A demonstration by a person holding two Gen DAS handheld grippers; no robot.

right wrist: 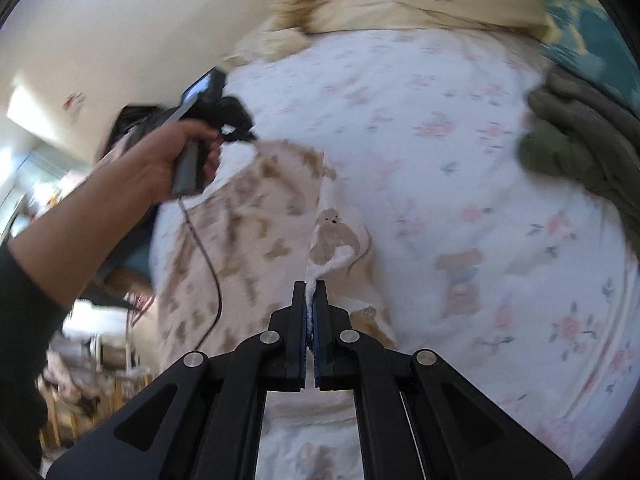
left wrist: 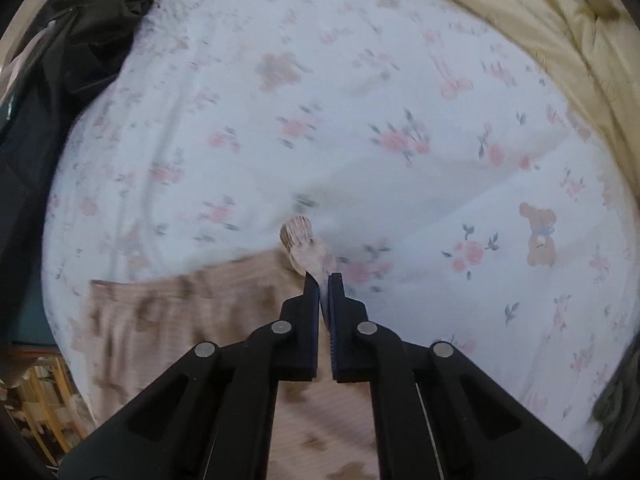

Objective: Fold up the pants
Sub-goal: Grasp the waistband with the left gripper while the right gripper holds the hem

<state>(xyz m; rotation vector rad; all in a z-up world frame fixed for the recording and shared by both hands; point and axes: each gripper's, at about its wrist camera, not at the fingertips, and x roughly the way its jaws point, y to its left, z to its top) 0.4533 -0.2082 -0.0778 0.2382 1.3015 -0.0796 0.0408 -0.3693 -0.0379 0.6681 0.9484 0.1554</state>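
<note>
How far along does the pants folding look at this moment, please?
Done: both grips look taken. The left gripper is shut on an edge of the pants, and the right gripper is shut on another edge. In hand: the cloth is lifted off the bed sheet at those points. Left: no finished fold shows; most of the pants lie spread and rumpled.

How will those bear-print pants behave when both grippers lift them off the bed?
Probably floppy: the pants already drape and wrinkle between the left gripper and right gripper. Likely light, since small pinches of fabric hold them. Unheld parts will likely sag onto the floral sheet.
</note>
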